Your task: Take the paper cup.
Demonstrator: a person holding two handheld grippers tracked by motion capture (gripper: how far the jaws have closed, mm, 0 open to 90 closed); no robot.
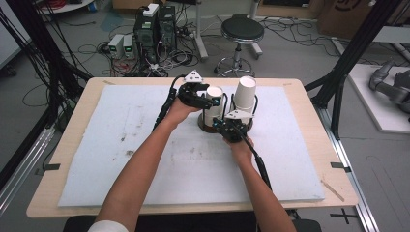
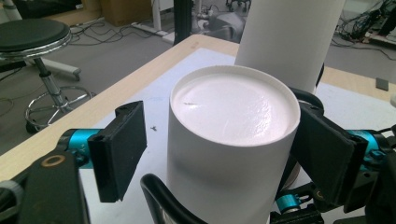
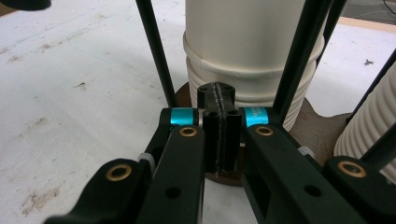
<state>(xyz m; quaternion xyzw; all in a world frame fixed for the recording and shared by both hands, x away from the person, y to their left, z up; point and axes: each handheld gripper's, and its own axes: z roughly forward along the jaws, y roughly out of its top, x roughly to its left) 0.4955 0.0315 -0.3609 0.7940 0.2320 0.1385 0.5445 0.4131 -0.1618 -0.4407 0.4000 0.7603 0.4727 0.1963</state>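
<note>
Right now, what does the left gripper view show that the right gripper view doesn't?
Left gripper view: an upturned white cup with its flat bottom up, between open fingers, plus a stool on the floor. Right gripper view: shut fingers at a brown base, black rods, ribbed cup walls. Shared: white cups and the white table cover.

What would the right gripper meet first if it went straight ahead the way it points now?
Probably the stack of white paper cups directly ahead: the shut right gripper points at its lower part, above the brown base. The gap between them looks small, but depth is hard to judge.
</note>
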